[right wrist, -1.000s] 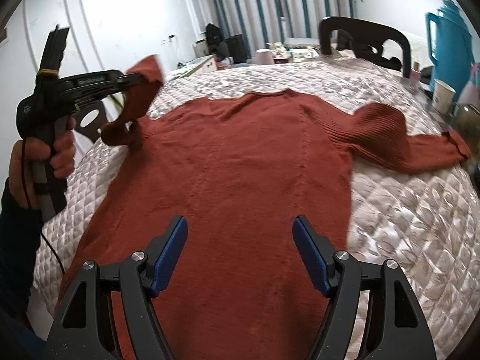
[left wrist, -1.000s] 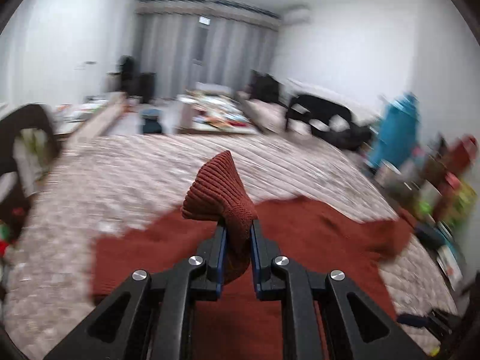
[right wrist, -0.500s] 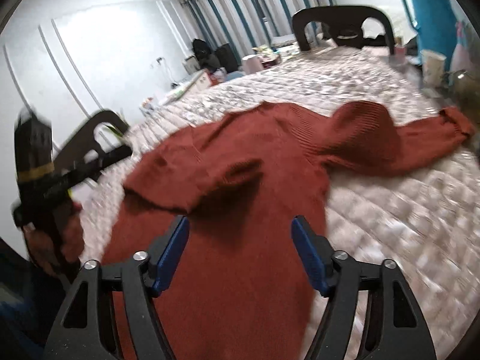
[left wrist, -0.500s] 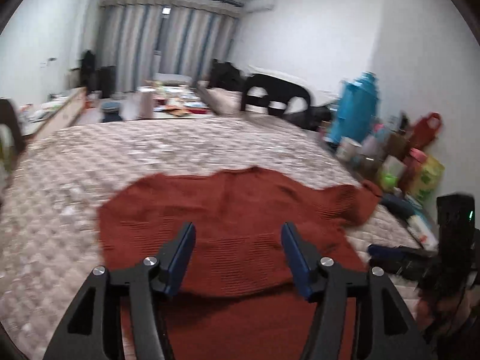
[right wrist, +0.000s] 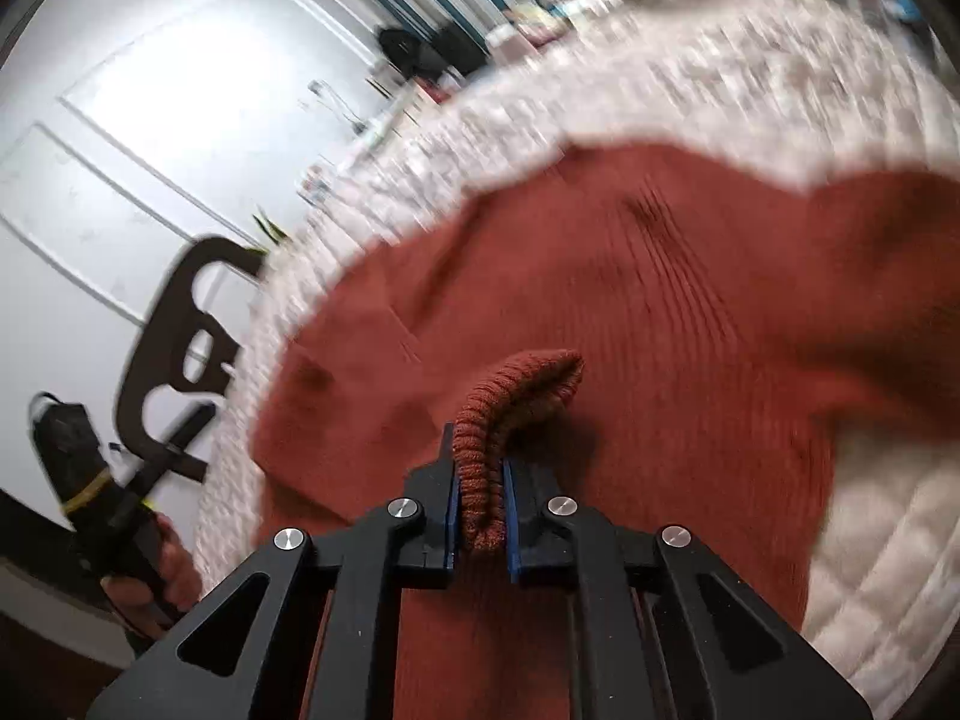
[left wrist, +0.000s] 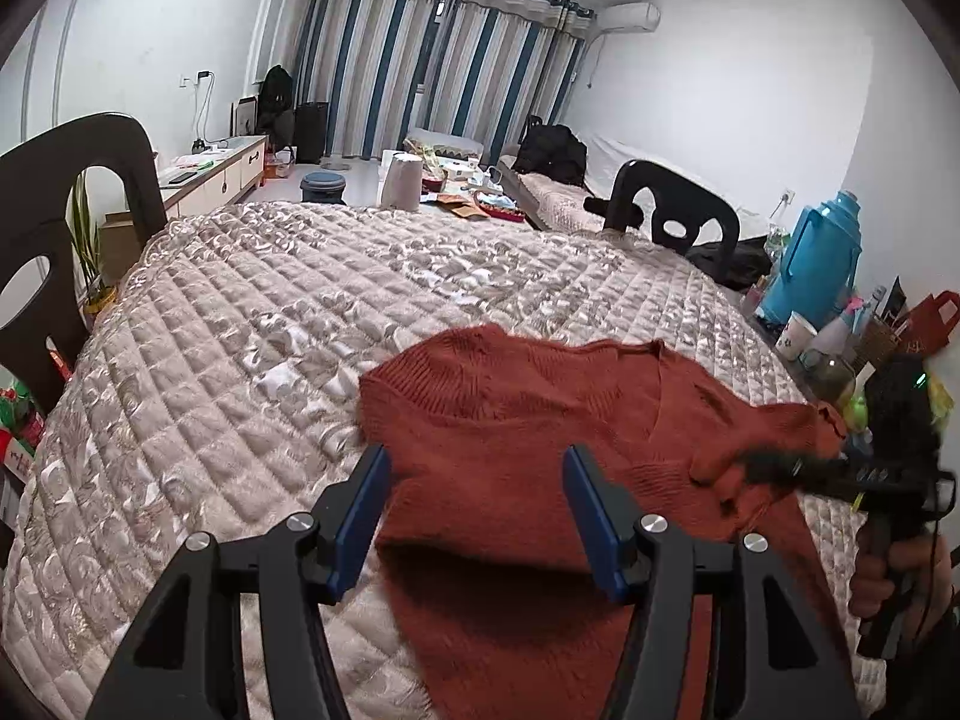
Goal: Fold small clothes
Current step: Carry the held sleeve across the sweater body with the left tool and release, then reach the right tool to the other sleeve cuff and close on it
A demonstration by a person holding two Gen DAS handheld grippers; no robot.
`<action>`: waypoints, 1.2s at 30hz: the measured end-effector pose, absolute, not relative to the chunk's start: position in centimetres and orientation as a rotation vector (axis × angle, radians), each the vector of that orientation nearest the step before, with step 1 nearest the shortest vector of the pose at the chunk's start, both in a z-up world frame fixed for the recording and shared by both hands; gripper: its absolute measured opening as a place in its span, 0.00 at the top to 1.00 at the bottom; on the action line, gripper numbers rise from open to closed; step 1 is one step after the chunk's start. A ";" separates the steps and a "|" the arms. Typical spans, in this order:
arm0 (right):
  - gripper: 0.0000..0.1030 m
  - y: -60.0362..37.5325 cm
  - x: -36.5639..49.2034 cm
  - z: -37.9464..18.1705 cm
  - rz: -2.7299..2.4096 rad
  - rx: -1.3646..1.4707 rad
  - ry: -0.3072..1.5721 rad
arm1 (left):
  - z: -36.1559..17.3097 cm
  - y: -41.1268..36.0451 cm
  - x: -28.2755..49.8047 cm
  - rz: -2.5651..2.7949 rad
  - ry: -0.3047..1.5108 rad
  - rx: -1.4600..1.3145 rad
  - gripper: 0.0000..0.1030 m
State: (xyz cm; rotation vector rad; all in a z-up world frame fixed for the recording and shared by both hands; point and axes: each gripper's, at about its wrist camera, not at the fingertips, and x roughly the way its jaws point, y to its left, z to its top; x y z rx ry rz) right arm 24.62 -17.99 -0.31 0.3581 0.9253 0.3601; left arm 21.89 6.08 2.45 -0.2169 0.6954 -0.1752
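since a second ago the left sleeve has been dropped across the red sweater (left wrist: 528, 420), which lies on the quilted bed (left wrist: 240, 312), neckline far, hem near. right gripper (right wrist: 480, 510) has just been closing and now pinches the ribbed cuff (right wrist: 510, 396); that sleeve should swing leftward. left gripper (left wrist: 474, 516) hangs half open, empty.
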 end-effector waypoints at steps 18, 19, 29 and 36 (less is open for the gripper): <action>0.87 -23.1 25.4 0.5 0.226 0.263 0.809 | -1.2 2.7 23.9 -0.195 0.797 -0.128 0.54; 0.87 -23.2 25.2 0.8 0.231 0.268 0.799 | -0.9 2.7 23.8 -0.198 0.782 -0.130 0.54; 0.90 -21.7 26.8 -1.5 0.234 0.210 0.883 | -2.3 2.7 25.7 -0.123 0.845 -0.091 0.55; 0.77 -24.8 21.2 -0.3 0.202 0.235 0.821 | -1.5 3.5 22.0 -0.149 0.836 -0.092 0.54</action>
